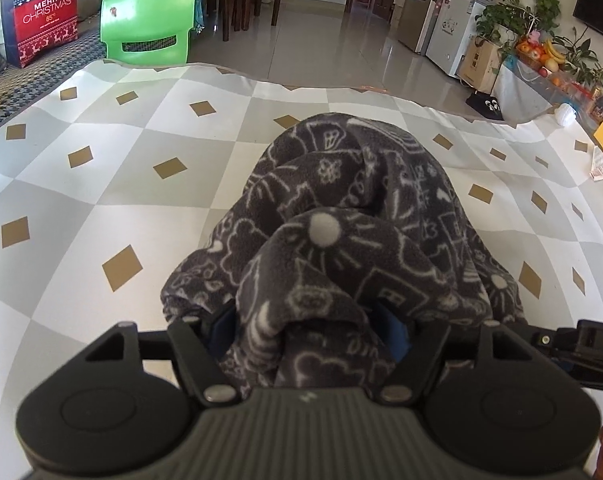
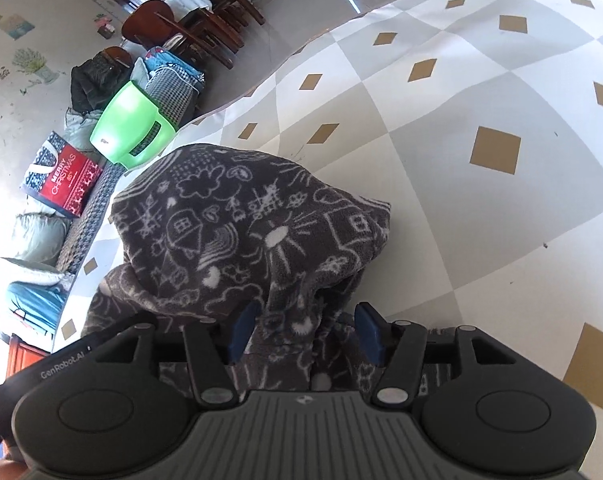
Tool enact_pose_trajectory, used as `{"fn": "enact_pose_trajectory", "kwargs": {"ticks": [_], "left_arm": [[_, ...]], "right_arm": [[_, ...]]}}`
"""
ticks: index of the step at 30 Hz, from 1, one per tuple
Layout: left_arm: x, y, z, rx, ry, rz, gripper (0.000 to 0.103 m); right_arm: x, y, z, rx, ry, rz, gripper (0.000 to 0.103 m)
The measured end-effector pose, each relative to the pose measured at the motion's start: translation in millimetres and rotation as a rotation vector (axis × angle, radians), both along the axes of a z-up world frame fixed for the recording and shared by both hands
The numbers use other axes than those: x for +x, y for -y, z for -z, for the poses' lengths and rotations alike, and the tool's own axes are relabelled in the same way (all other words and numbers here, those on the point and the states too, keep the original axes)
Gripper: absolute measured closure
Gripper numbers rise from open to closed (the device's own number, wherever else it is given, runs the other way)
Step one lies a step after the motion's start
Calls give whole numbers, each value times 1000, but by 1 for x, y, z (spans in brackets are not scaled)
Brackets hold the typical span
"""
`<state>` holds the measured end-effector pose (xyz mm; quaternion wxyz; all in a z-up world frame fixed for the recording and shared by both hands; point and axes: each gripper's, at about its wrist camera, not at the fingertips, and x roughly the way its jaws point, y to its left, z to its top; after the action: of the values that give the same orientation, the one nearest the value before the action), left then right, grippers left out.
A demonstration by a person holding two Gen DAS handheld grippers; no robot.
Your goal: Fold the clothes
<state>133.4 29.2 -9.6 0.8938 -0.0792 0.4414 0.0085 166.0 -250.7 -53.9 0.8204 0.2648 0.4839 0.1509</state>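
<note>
Both grippers' fingers (image 2: 243, 330) stand parted, grey fleece garment (image 1: 341, 216) bunched between.

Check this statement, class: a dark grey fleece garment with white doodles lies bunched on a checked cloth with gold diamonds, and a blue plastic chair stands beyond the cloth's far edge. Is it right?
One detail is wrong: the plastic chair is green, not blue, as the left wrist view shows. The rest stands: the grey doodle-print fleece garment lies bunched on the checked cloth with gold diamonds.
</note>
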Motion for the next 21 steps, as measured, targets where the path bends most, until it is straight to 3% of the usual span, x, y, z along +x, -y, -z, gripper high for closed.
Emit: {"fn": "enact_pose_trajectory", "kwargs": {"ticks": [6,11,18,21], "left_arm": [[-2,5,5,16,-7,25,36],[-5,8,3,35,-1,31,48],[-17,11,-13,41,40,35,65],[-26,17,-23,49,65,64,67]], "right_arm": [[1,-15,10,43,-30,12,48],[-1,-34,5,20,11,-45,80],[-13,-39,-22,-16,143,-95,86],[-19,-36,-37,1,199,-122,86]]}}
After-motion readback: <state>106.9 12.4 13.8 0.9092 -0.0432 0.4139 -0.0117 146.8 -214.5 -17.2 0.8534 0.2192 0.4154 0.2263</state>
